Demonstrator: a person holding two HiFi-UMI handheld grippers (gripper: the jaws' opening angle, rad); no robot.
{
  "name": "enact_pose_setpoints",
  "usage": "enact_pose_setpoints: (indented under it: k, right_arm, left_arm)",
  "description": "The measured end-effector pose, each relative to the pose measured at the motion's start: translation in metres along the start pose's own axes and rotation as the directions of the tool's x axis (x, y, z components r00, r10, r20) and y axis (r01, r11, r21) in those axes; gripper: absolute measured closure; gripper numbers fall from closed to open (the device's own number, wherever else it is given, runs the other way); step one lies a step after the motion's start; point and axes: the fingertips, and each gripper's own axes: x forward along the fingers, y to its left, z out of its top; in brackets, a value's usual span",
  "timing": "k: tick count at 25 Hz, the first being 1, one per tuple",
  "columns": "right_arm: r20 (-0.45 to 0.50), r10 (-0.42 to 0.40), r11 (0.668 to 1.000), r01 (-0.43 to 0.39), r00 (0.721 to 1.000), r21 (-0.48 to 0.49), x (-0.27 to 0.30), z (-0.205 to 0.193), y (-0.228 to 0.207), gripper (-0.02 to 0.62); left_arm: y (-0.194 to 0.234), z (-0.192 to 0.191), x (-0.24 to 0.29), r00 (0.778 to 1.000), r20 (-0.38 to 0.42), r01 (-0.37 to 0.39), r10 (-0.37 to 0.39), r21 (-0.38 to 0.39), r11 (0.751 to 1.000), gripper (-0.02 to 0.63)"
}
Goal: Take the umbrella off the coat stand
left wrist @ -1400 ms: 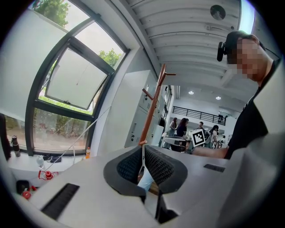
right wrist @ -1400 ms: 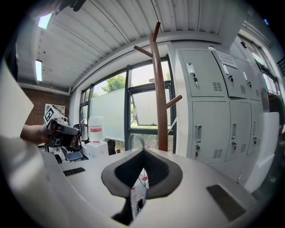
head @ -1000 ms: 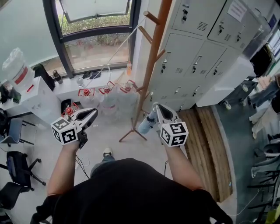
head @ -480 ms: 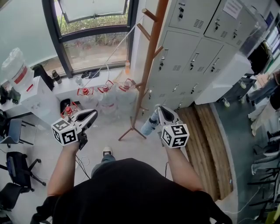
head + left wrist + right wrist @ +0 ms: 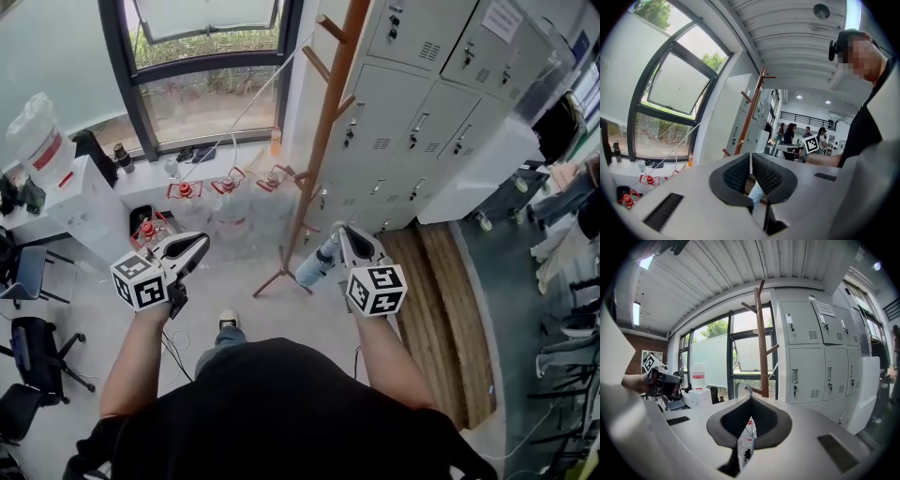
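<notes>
Two closed grippers. Head view: right gripper [image 5: 338, 234] clenched on pale blue umbrella [image 5: 314, 268], lower centre, beside coat stand [image 5: 324, 122]; left gripper [image 5: 200, 244] closed, empty. Left gripper view: jaws together. Right gripper view: pinch looks thin; umbrella may slip or snag the stand.

Black short-sleeved shirt [image 5: 272, 412]; left gripper [image 5: 199, 247], right gripper [image 5: 343, 234] white, dark ribbed jaws; marker cubes [image 5: 141, 287].
</notes>
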Motion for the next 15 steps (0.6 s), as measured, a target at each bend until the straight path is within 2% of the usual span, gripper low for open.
enact_pose_setpoints:
  k: [15]
  right_arm:
    - [0.001, 0.007, 1.0, -0.007, 1.0, -0.013, -0.015, 0.006, 0.004, 0.581]
  left_arm:
    - [-0.02, -0.003, -0.008, 1.0, -0.007, 0.012, -0.012, 0.009, 1.0, 0.569]
